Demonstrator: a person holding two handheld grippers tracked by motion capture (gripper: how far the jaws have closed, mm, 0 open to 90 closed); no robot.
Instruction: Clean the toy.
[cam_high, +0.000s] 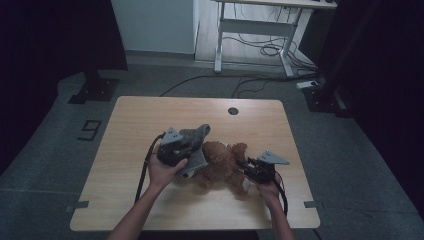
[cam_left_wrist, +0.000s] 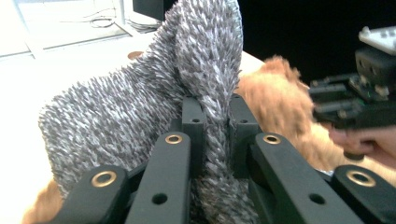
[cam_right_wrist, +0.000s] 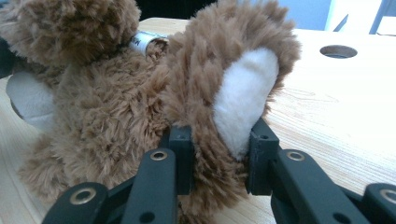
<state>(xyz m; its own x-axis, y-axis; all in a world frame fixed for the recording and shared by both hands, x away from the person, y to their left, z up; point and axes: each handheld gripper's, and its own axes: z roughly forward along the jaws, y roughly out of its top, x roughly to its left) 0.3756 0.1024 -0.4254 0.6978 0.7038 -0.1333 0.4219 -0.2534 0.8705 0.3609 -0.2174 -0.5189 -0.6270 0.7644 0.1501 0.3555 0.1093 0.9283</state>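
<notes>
Left tool (cam_left_wrist: 211, 126) clamped on grey knit garment (cam_left_wrist: 140, 102), right tool (cam_right_wrist: 219, 149) gripping teddy bear's (cam_right_wrist: 107, 107) foot (white-soled).

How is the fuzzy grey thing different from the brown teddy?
The grey knitted piece is speckled grey and white yarn; the brown teddy is shaggy brown fur with a white foot pad. The knit is lifted up in the left gripper, while the teddy lies on the table, its foot pinched by the right gripper. Both are soft and clamped between black jaws.
</notes>
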